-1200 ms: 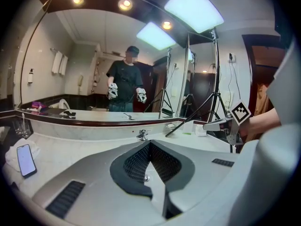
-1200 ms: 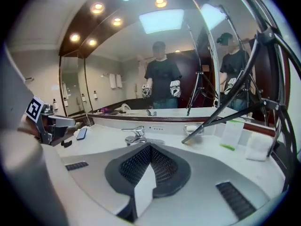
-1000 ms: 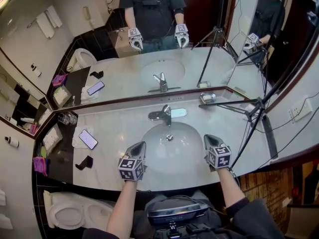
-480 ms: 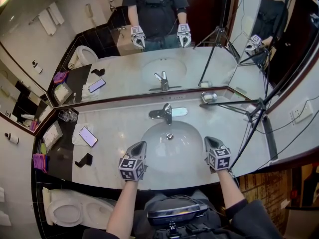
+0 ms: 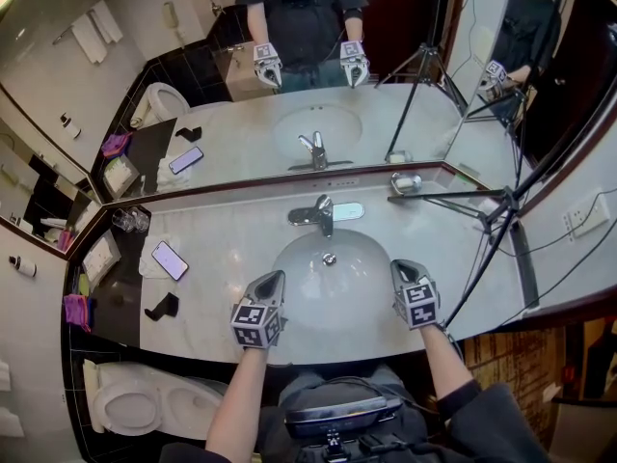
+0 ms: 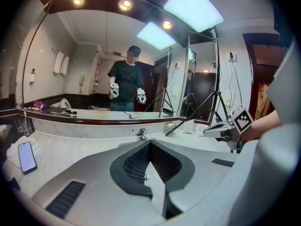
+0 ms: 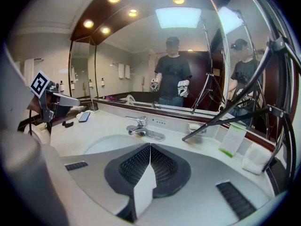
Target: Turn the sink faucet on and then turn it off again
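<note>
Head view has both of my forearms reaching in from the bottom edge. The left gripper point(image 5: 273, 278) hangs over the near left rim of the sink basin point(image 5: 328, 292) and the right gripper point(image 5: 400, 266) over its near right rim. Both tips aim toward the mirror point(image 5: 289, 85) and dip downward, with the marker cubes facing up at me.

The faucet point(image 5: 318, 214) stands at the back of the basin on the marble countertop point(image 5: 222, 244), just below the mirror's edge and between the two grippers' lines of aim. It is well apart from both. Its lever lies about level, its long axis running across the picture with the free end toward the left.

From the left gripper view, the left gripper point(image 6: 149, 142) is clenched, its ribbed pads meeting at the tips with nothing caught in them. The faucet point(image 6: 141, 134) is small beyond them, and the right gripper point(image 6: 225, 128) is off to the side.

From the right gripper view, the right gripper point(image 7: 150, 145) is likewise closed and empty. The faucet point(image 7: 138, 126) is beyond its tips, slightly left.
</note>
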Demonstrator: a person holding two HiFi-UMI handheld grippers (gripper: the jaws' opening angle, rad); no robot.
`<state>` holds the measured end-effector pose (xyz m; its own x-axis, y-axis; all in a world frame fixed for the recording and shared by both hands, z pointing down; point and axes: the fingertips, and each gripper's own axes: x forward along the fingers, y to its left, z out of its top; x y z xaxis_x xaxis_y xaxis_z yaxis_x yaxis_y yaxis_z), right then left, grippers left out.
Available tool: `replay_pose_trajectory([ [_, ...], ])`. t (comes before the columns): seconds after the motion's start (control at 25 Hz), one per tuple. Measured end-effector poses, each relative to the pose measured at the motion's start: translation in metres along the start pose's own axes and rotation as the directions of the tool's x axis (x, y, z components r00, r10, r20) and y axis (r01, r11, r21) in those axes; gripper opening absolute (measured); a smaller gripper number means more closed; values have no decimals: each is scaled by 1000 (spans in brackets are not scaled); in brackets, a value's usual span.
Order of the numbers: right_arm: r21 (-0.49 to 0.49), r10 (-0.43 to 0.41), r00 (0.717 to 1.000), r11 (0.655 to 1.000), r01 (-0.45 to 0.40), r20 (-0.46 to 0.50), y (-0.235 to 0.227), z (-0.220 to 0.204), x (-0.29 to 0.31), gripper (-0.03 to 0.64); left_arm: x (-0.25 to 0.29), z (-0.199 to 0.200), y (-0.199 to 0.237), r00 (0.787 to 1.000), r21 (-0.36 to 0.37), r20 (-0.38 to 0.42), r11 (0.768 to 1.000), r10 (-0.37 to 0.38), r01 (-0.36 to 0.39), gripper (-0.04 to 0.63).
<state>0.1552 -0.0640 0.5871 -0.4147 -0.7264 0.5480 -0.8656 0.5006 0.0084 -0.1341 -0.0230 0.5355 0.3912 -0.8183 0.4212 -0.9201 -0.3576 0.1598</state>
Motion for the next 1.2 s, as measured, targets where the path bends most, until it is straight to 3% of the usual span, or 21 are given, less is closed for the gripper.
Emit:
replay_pose_trajectory([
  [0.2,-174,-21,1000,984,20,1,9,21,16,27,8,0,2,1000,2,-8,1000,-1,1,2],
  [0.4,-393,-9,1000,919,3,-14,27,37,49,111,17,1,5,1000,0,-15,1000,-5,5,2],
  [0.56,-558,-1,1000,830,-16,-30,43,42,88,177,28,-3,10,1000,-4,-19,1000,-10,10,2],
  [0.76,-694,-1,1000,720,-10,-15,61,59,130,196,42,-11,21,1000,-23,-22,1000,-6,5,2],
  [1.08,-838,36,999,546,-10,12,90,92,199,242,56,-21,41,1000,-44,-31,999,0,-2,2],
  [1.2,-887,57,998,461,-21,6,101,96,222,242,59,-24,47,999,-52,-36,999,5,-7,2],
])
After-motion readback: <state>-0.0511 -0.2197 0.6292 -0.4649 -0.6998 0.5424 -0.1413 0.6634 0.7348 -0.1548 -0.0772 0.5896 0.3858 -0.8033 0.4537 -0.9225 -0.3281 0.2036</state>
